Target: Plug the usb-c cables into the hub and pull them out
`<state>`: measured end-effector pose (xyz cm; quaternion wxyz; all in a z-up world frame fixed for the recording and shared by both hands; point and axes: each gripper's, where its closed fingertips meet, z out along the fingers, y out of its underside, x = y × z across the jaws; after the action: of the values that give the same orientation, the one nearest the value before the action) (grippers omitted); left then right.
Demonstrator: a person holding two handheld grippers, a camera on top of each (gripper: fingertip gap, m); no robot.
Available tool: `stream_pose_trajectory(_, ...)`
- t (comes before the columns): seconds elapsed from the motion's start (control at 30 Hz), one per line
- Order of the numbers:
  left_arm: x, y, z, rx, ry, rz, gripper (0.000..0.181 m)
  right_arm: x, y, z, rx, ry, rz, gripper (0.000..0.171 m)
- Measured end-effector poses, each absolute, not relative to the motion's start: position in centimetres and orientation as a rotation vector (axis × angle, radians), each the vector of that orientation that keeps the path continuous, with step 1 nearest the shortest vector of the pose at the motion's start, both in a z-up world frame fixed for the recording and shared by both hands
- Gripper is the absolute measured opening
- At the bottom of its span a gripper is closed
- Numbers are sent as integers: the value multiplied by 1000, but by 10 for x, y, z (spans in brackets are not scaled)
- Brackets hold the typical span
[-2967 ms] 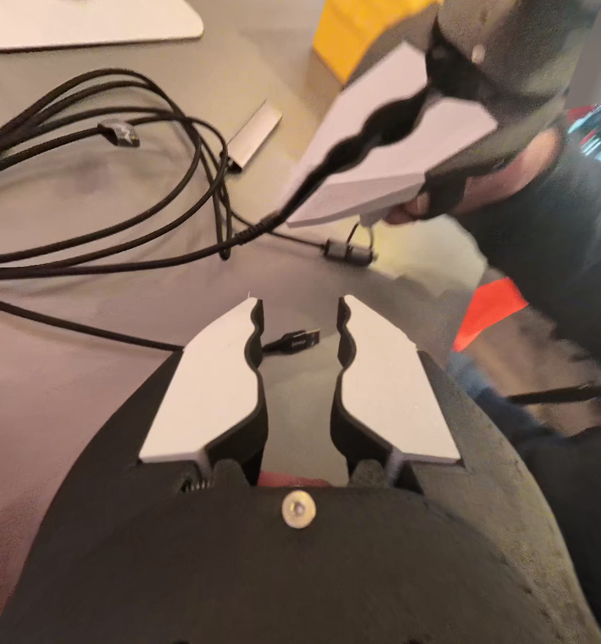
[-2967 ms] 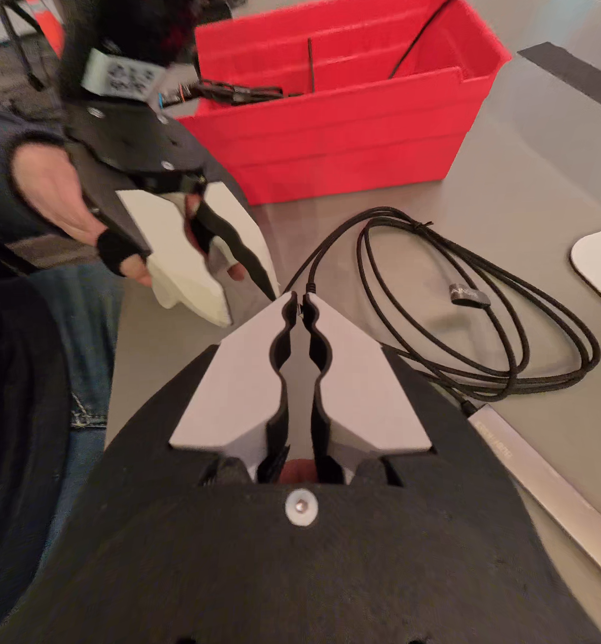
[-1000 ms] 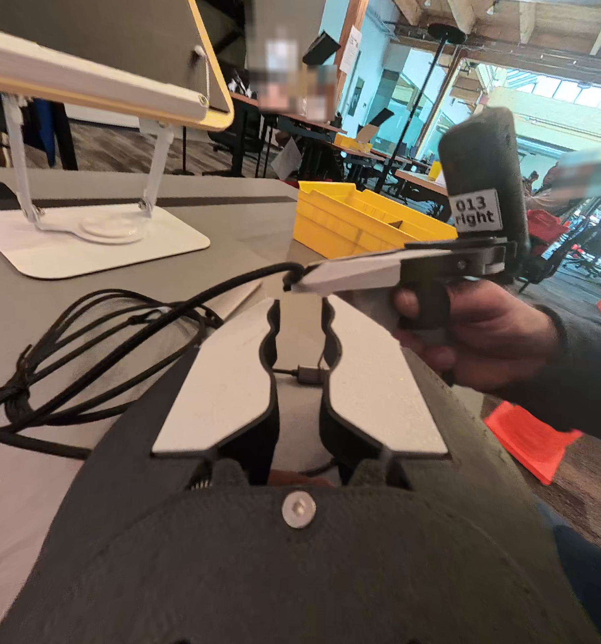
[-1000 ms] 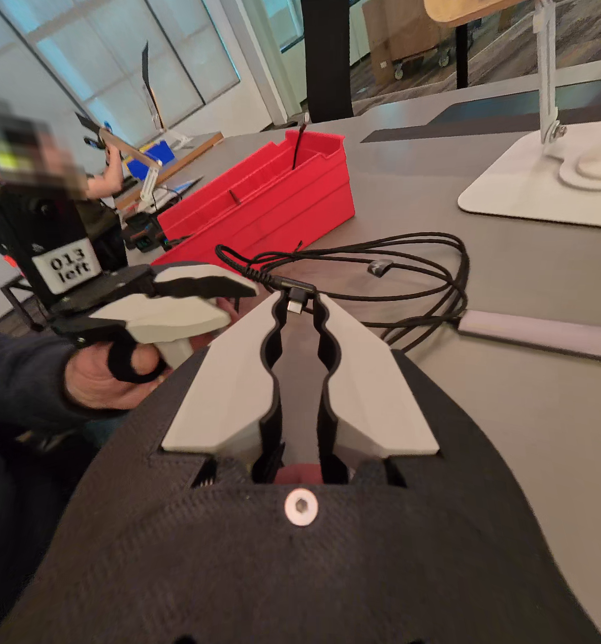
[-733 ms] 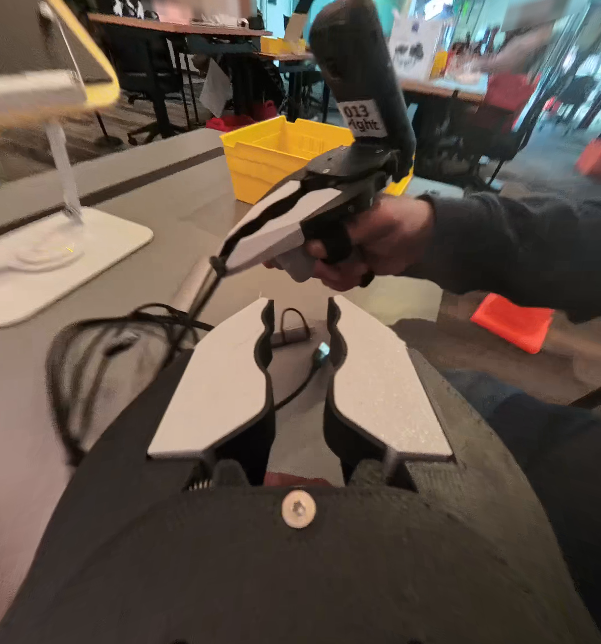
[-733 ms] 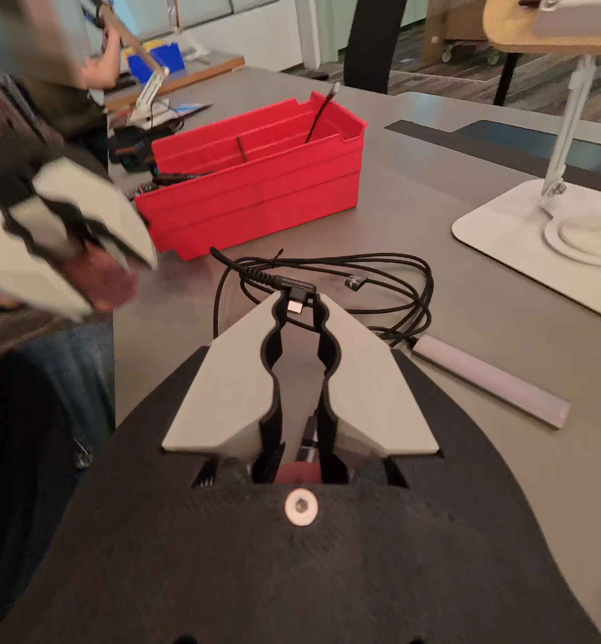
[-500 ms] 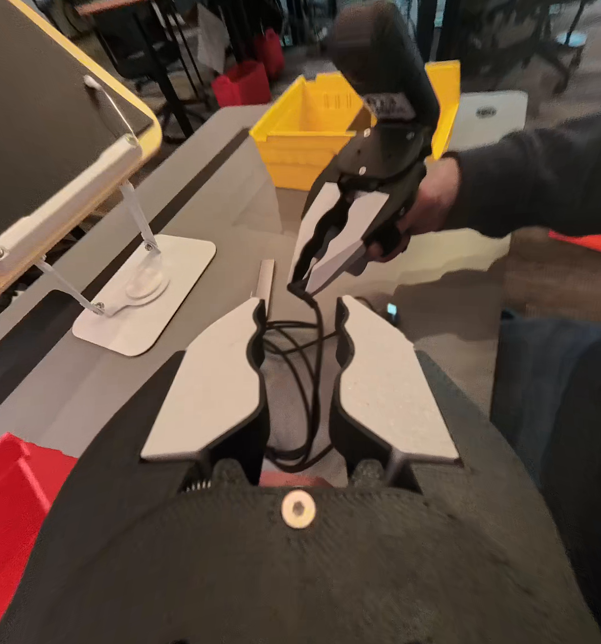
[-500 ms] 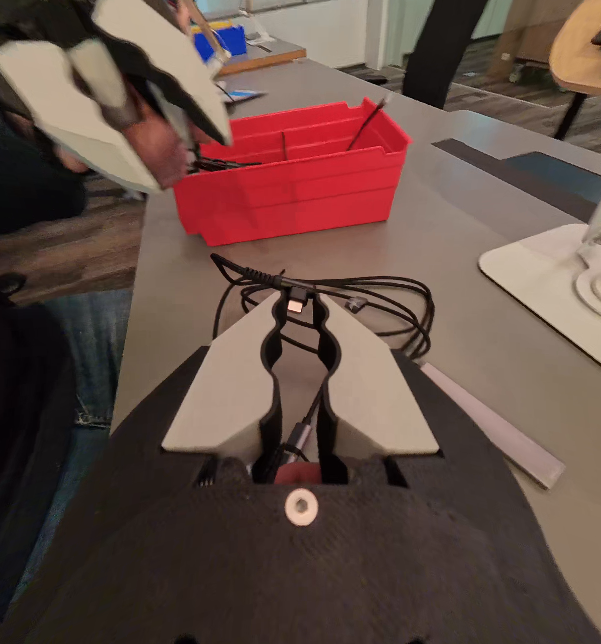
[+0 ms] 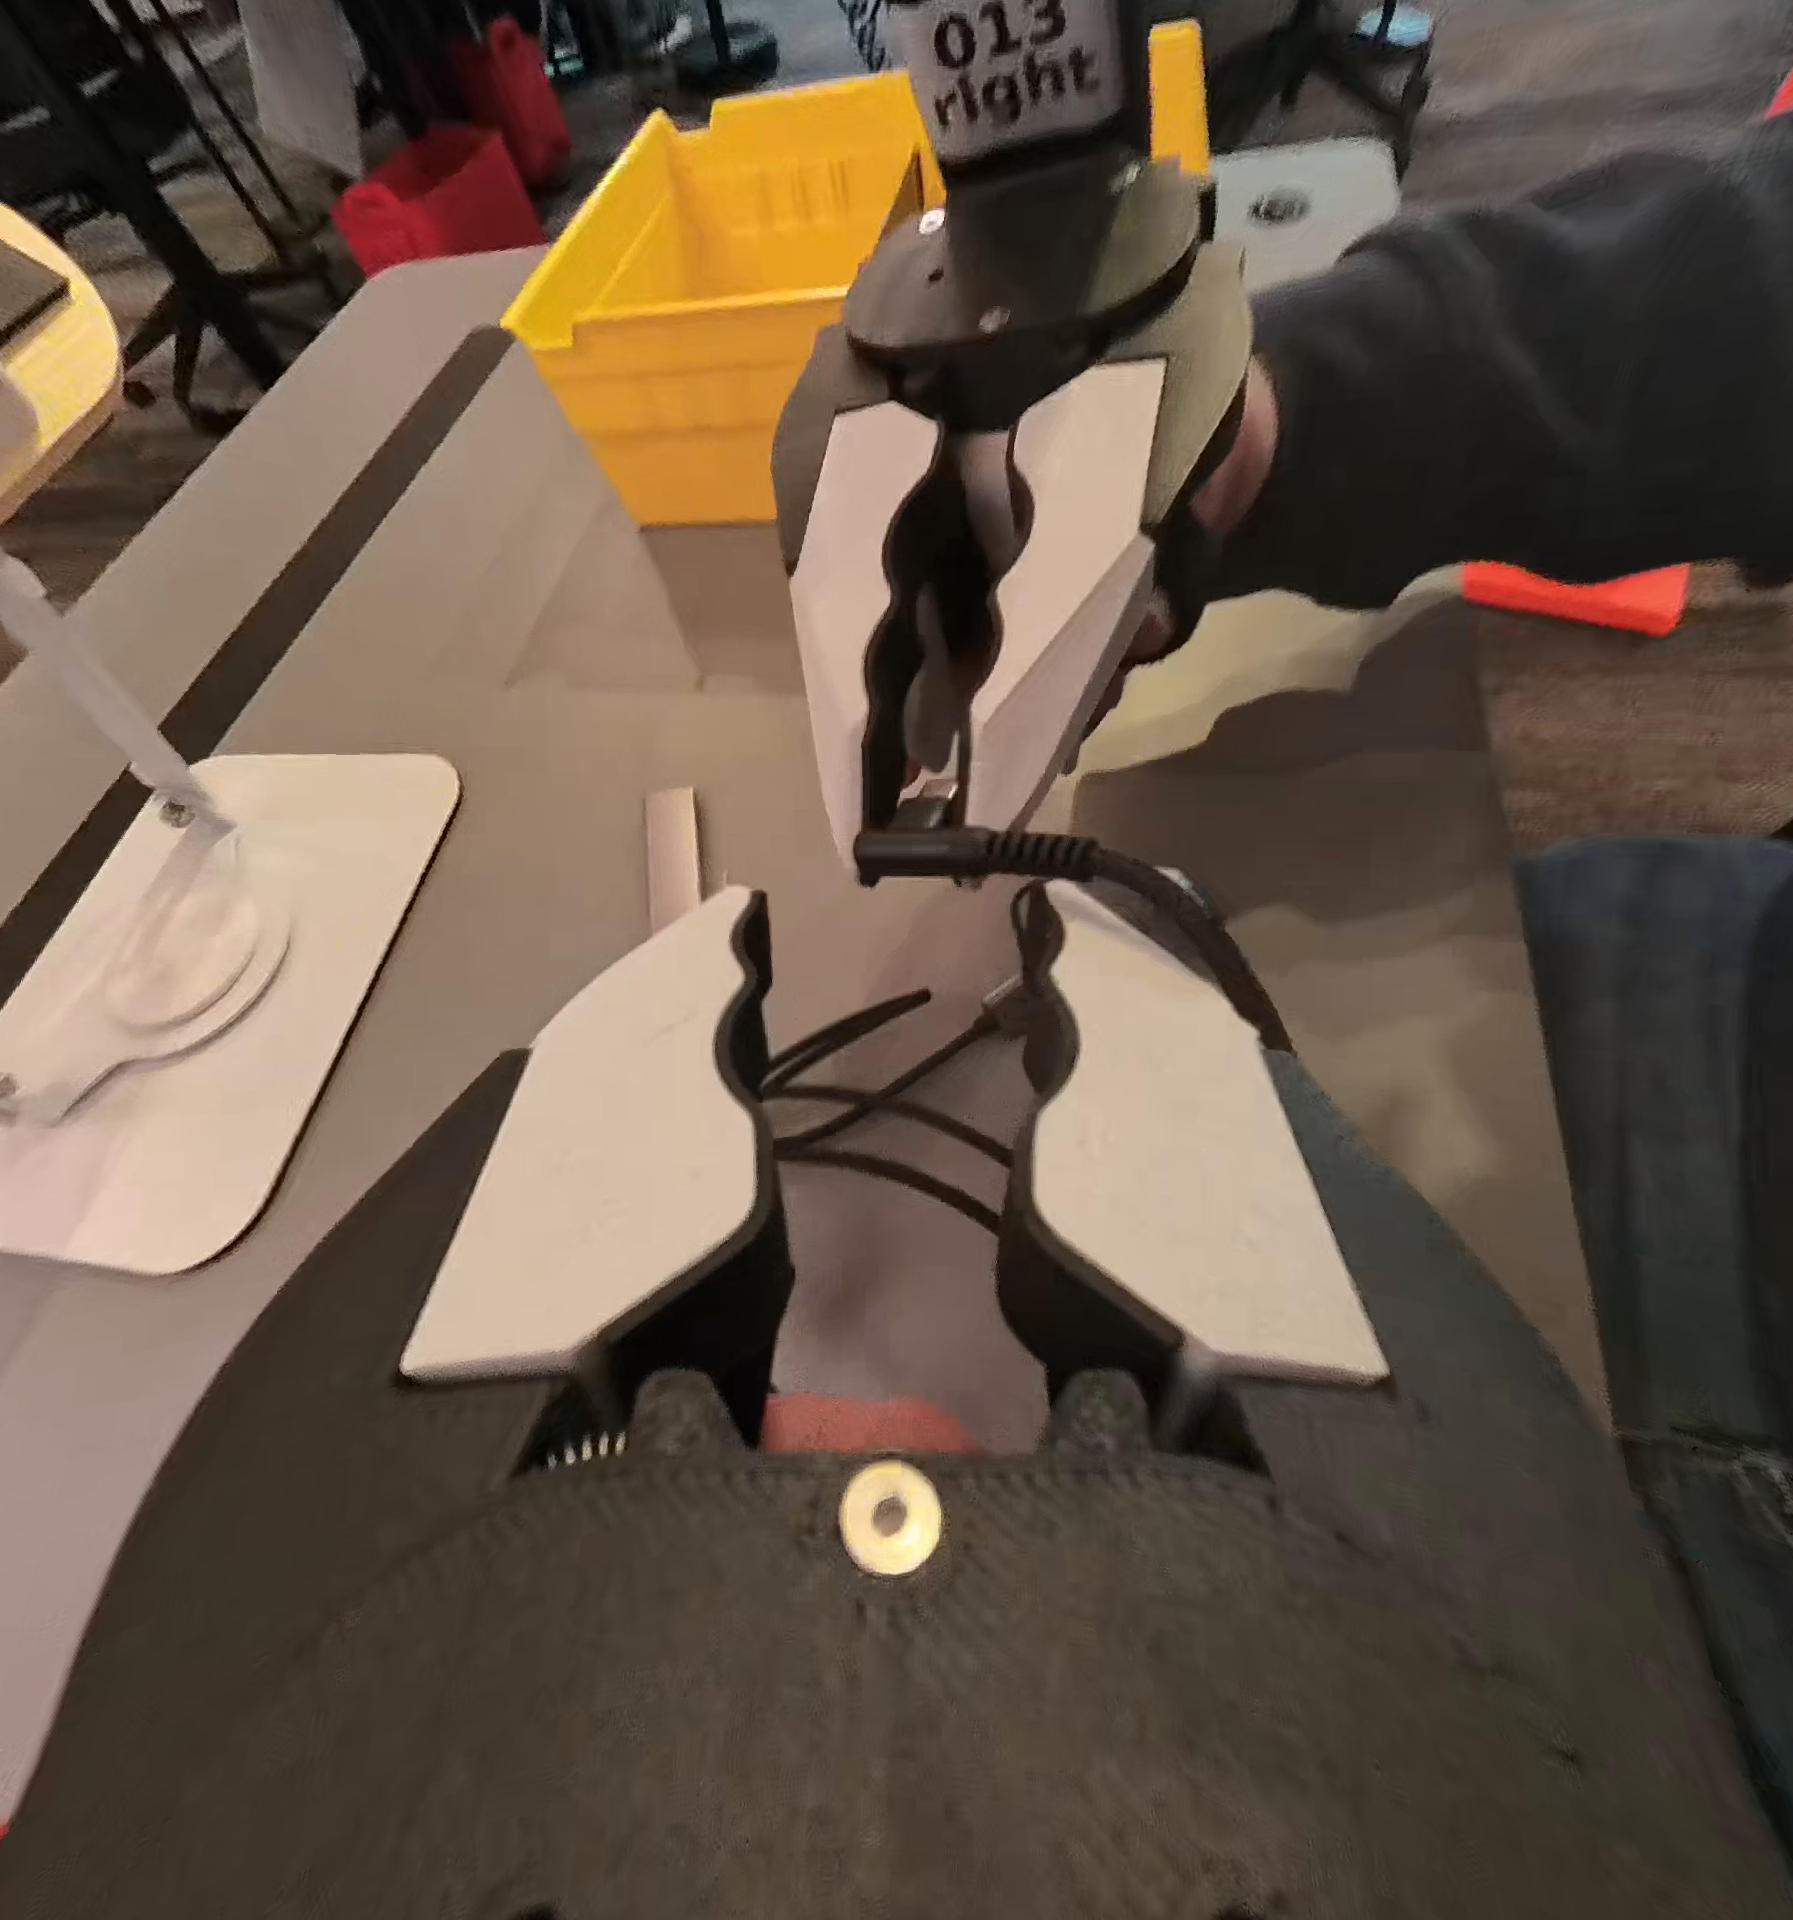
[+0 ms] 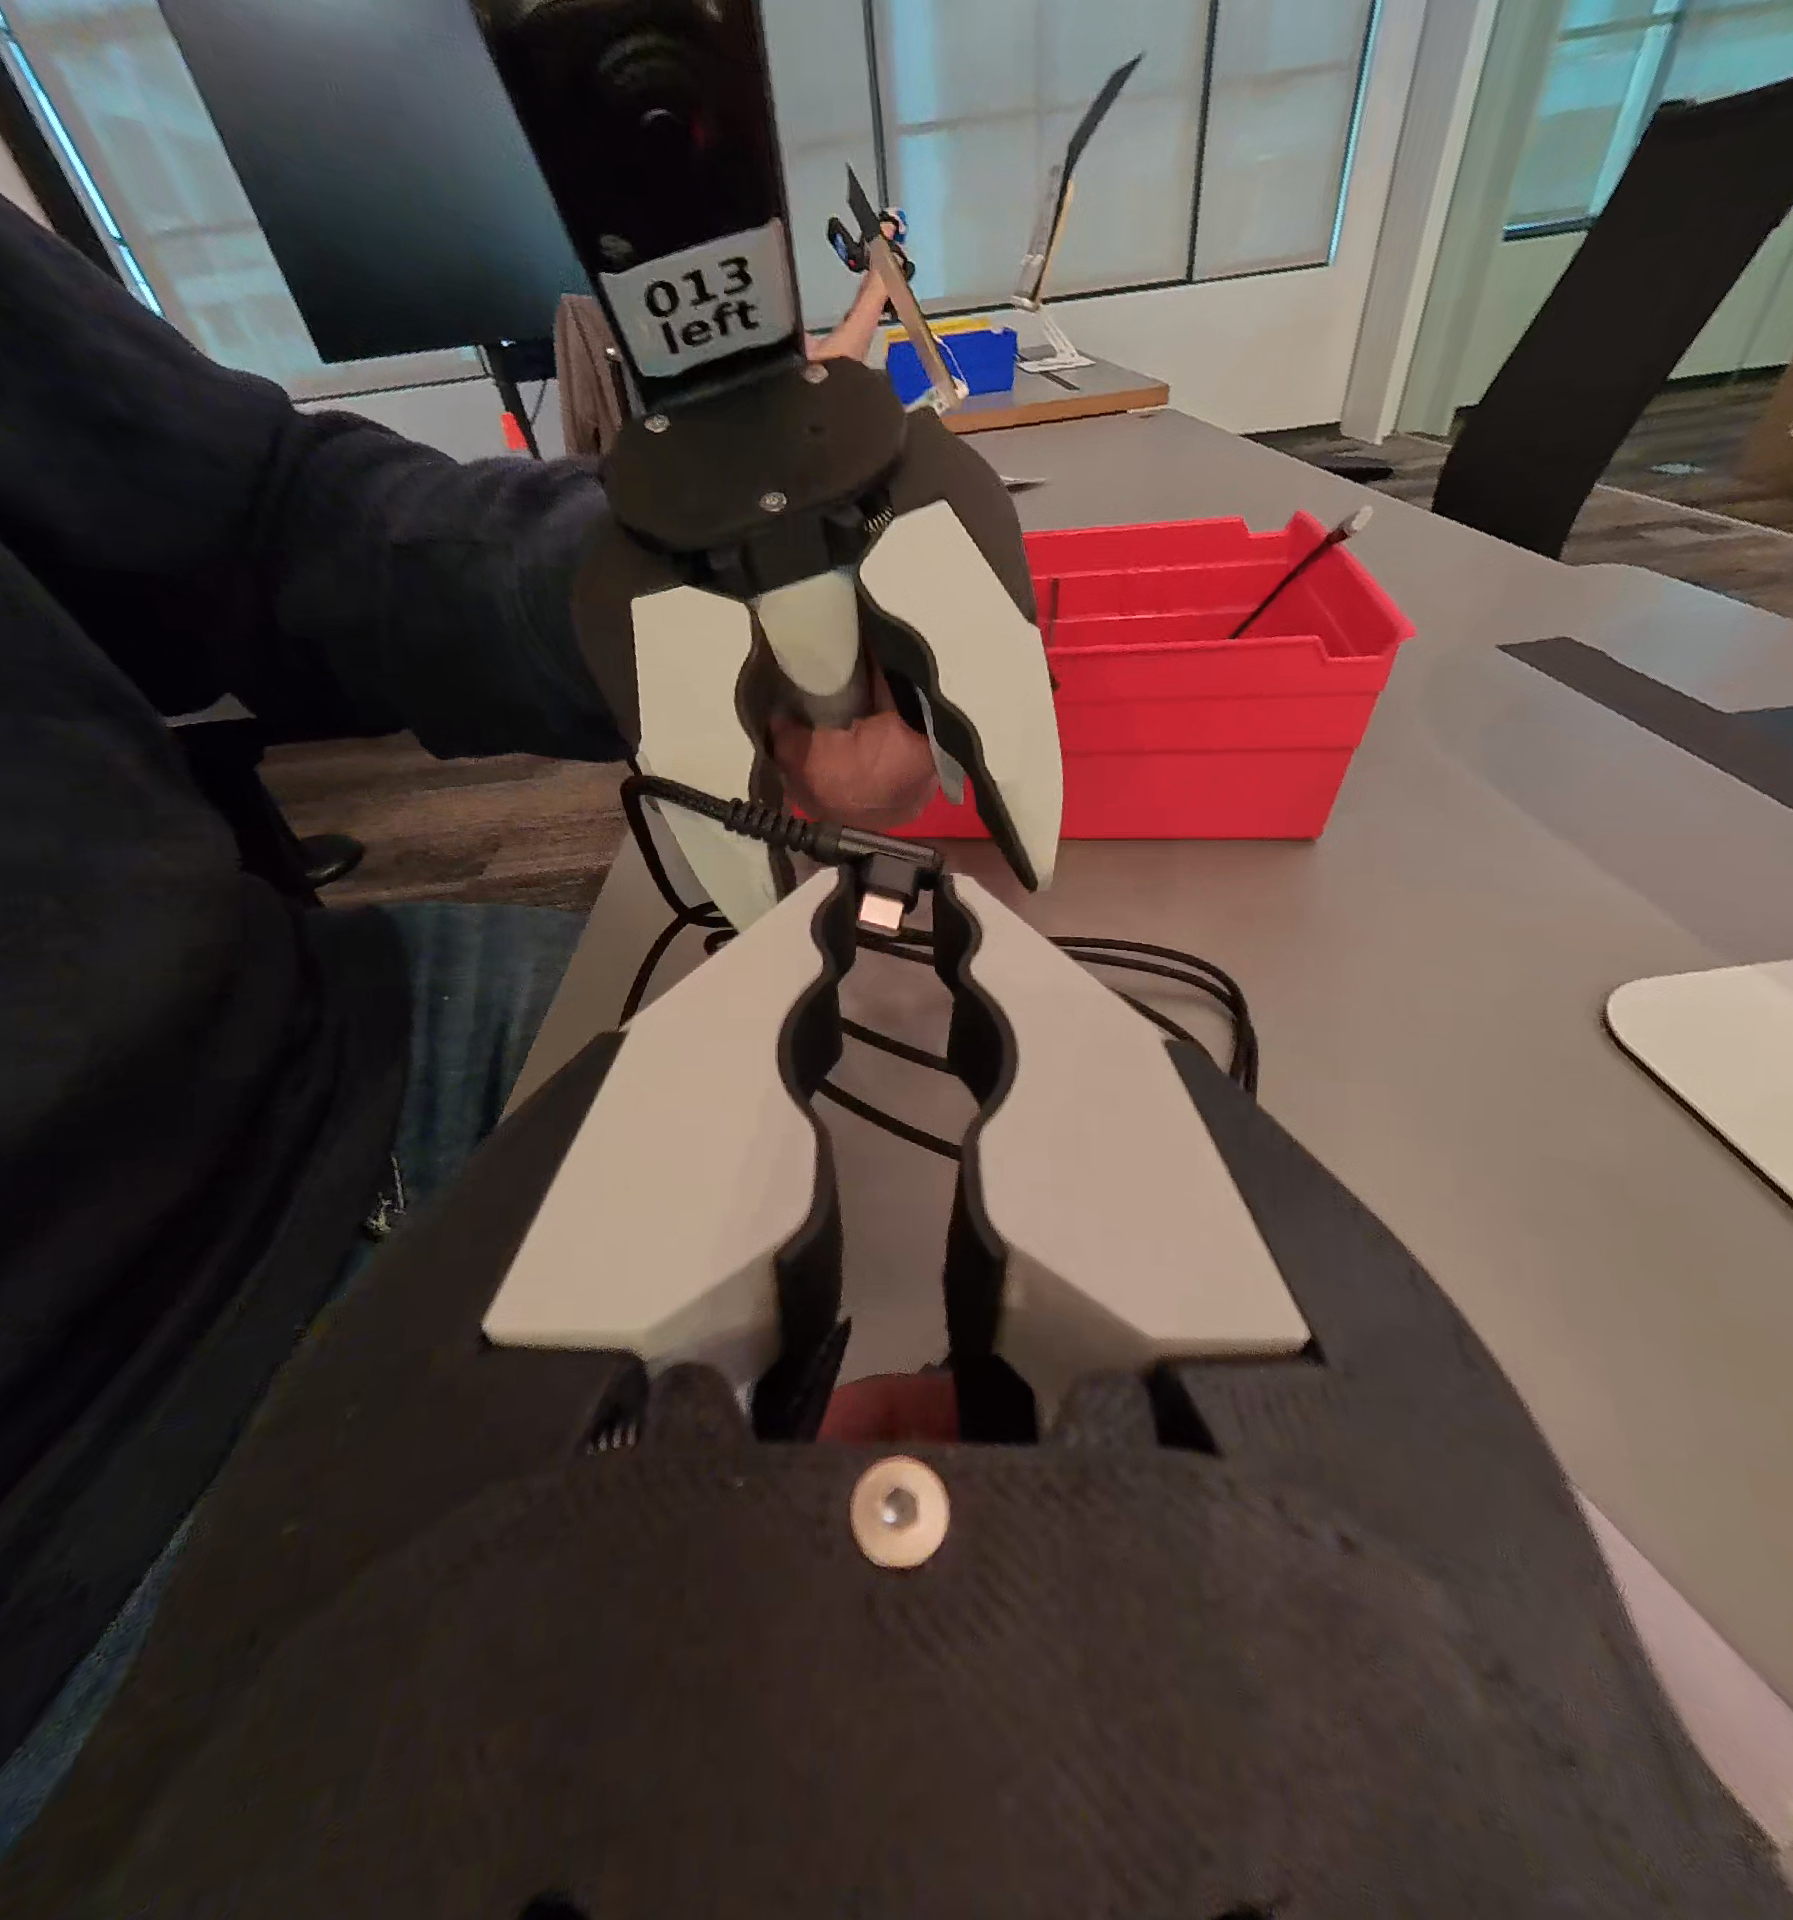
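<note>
Now my left view alone catches the silver hub (image 9: 672, 847); right gripper (image 10: 890, 896) pinches the black angled usb-c plug (image 10: 884, 885), left gripper (image 9: 897, 920) gapes wide

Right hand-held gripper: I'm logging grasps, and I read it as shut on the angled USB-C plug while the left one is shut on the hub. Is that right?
Not quite. The right hand-held gripper is shut on the USB-C plug, but the left hand-held gripper is open and holds nothing, as the left wrist view shows. The hub lies on the table.
</note>
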<state>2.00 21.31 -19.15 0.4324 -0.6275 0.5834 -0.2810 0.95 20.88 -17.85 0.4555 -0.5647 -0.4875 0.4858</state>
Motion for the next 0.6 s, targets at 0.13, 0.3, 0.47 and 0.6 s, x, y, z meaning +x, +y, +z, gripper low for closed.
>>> stream_pose_trajectory(0.13,29,202,-181,-1551,1340,-914,43,12,204,-171,-1342,-1185,1262,11)
stream_pose_trajectory(0.3,34,194,-172,-1537,1191,-1120,42,15,202,-166,-1307,-1158,1319,11)
stream_pose_trajectory(0.47,34,195,-162,-1477,1102,-1111,47,20,202,-164,-1302,-1129,1360,11)
stream_pose_trajectory(0.6,36,193,-161,-1418,1141,-1003,45,19,198,-165,-1299,-1147,1389,11)
